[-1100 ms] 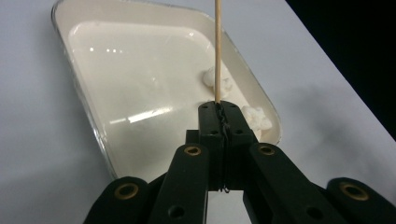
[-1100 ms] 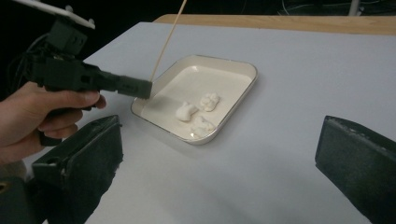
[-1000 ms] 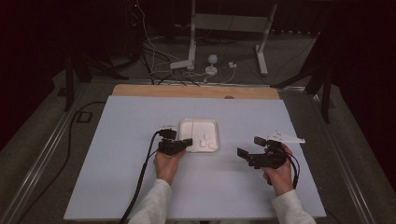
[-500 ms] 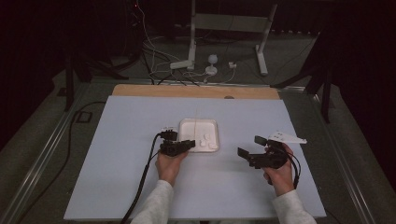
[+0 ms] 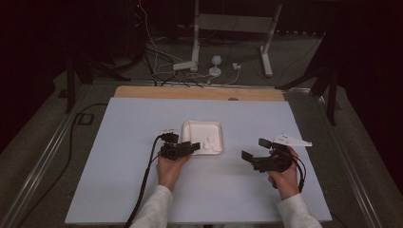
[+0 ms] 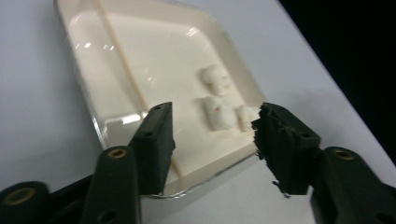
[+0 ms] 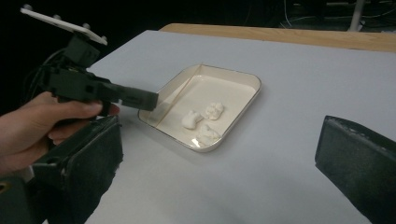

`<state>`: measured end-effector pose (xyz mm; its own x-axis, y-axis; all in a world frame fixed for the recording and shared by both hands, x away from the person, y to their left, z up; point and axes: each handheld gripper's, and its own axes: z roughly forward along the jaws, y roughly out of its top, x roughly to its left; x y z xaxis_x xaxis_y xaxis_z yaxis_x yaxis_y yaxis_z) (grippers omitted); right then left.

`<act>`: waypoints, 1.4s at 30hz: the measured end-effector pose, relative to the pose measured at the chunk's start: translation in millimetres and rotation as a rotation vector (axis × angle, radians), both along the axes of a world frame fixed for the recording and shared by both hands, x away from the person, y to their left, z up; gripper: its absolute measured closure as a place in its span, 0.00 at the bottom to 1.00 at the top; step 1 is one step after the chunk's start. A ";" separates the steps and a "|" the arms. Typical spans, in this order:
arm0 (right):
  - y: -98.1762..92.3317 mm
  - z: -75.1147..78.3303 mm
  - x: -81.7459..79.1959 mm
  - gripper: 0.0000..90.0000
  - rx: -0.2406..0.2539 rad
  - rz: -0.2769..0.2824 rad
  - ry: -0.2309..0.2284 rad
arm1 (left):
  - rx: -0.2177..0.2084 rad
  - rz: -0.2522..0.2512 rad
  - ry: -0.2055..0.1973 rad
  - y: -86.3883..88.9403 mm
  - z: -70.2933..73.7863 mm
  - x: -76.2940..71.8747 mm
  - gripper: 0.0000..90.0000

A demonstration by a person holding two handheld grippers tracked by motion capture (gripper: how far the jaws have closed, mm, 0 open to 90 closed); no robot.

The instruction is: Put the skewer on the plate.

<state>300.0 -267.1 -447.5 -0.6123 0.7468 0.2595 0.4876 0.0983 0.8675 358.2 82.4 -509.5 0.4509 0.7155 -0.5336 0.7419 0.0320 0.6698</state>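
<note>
Dark room, pale table (image 5: 119,190): the left gripper (image 6: 212,135) at the tray (image 5: 190,128) has just been opening, jaws apart and empty, three white pieces (image 6: 219,114) lying inside. Looks like a drop-off done. Right gripper (image 5: 256,149) waits open, well apart.

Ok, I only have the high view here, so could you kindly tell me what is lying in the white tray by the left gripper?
Observer: Three small white pieces lie in the tray, grouped close together toward one side.
Operator: Thank you. Is the left gripper holding any of them?
Observer: No. The left gripper has just been opening its jaws. They stand apart over the tray's near edge, with nothing pressed between the pads.
Operator: Is anything else in the tray?
Observer: What looks like a thin pale stick lies across the tray's floor, apart from the pieces.
</note>
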 end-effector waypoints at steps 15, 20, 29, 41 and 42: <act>7.3 -3.9 -16.4 0.01 -0.060 0.022 -0.067 | 0.007 -0.035 -0.327 43.9 56.2 -46.3 0.09; 4.3 -3.3 -23.5 0.01 -0.058 0.017 -0.088 | 0.058 -0.027 -0.402 66.1 65.2 -62.7 0.01; -7.5 -10.3 -32.7 0.01 -0.041 -0.009 -0.106 | 0.137 0.027 -0.502 100.7 64.6 -84.1 0.01; -19.1 -14.4 -37.3 0.01 -0.044 -0.040 -0.129 | 0.143 0.060 -0.548 123.1 58.4 -96.7 0.01; -20.0 -14.5 -37.4 0.01 -0.044 -0.041 -0.133 | 0.143 0.059 -0.550 124.6 57.9 -97.4 0.01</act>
